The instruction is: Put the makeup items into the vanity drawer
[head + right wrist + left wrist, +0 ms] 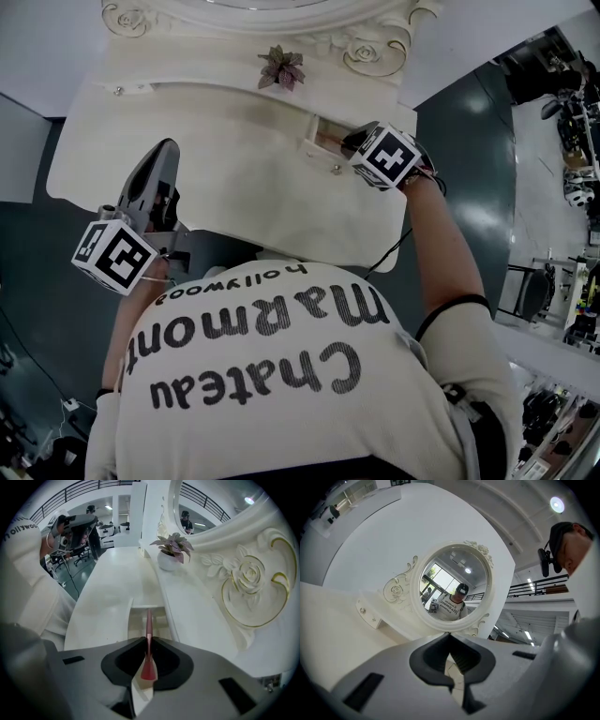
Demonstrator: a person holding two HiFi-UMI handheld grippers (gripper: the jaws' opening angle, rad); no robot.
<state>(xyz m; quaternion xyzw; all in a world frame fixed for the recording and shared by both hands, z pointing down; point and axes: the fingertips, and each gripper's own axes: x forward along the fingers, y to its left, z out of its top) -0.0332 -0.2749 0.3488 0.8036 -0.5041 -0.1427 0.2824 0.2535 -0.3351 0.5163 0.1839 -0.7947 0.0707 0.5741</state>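
Red makeup stick (pixel 149 620), clamped between the jaws of the right gripper (pixel 148 640), points ahead of them over the open drawer (pixel 131 620) beneath; I judge it best lowered inside the drawer walls before parting; left gripper (pixel 450 637) jaws closed, empty, idle.

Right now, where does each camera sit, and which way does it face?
Head view: on the person's head, facing steeply down onto the vanity top; the shirt, left gripper and right gripper show.
Left gripper view: on the left gripper, tilted up at the round mirror; its shut, empty jaws show.
Right gripper view: on the right gripper, facing along the vanity over the open drawer; its jaws grip a slim red stick.
Shared: head and right gripper views both show the potted plant and drawer.
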